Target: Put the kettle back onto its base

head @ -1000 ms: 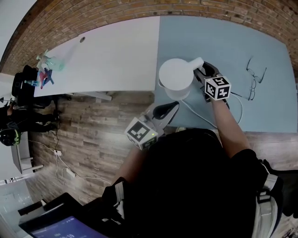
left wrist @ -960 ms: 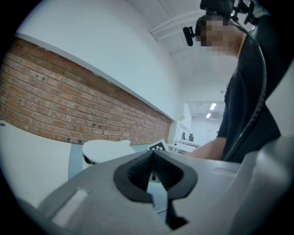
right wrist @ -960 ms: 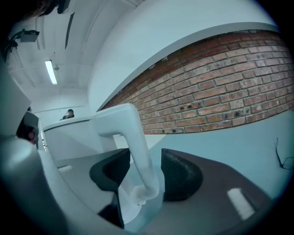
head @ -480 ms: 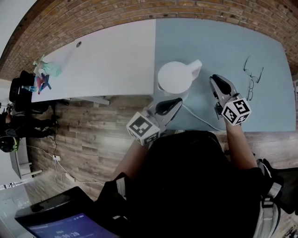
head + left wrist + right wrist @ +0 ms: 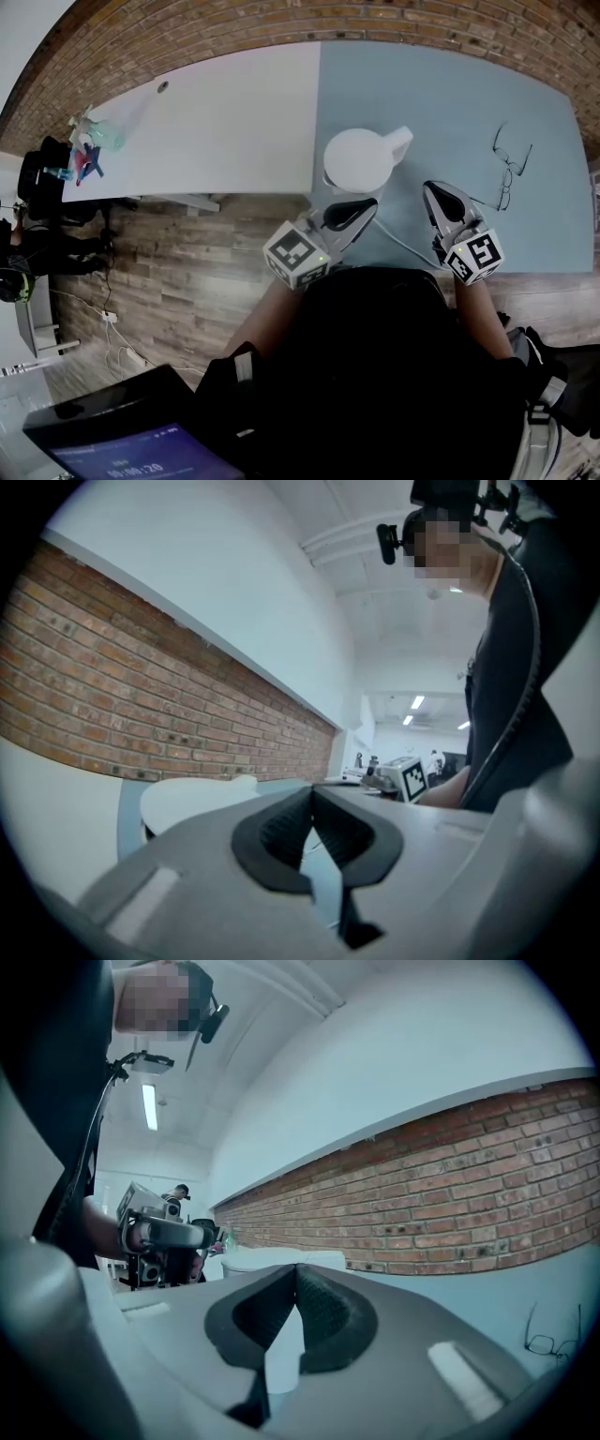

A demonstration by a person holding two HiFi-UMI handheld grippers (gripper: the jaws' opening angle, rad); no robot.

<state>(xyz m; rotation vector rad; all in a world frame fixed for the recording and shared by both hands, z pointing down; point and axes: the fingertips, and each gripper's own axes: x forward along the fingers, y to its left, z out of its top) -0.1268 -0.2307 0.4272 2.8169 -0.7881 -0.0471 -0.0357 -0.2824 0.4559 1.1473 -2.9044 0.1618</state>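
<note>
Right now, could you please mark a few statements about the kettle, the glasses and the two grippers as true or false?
1. The kettle stands on the blue-grey table. True.
2. The right gripper grips the kettle's handle. False: its jaws have just closed on nothing, clear of the kettle.
3. In the head view, glasses lie on the table to the kettle's right. True.
4. The left gripper's jaws stand wide open. False: they are together, empty.

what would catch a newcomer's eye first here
A white kettle stands on the table's blue half, near the front edge. Close by, the left gripper and right gripper, each with a marker cube, are shut and empty; the right one's fingers have just closed. Glasses lie to the kettle's right.
</note>
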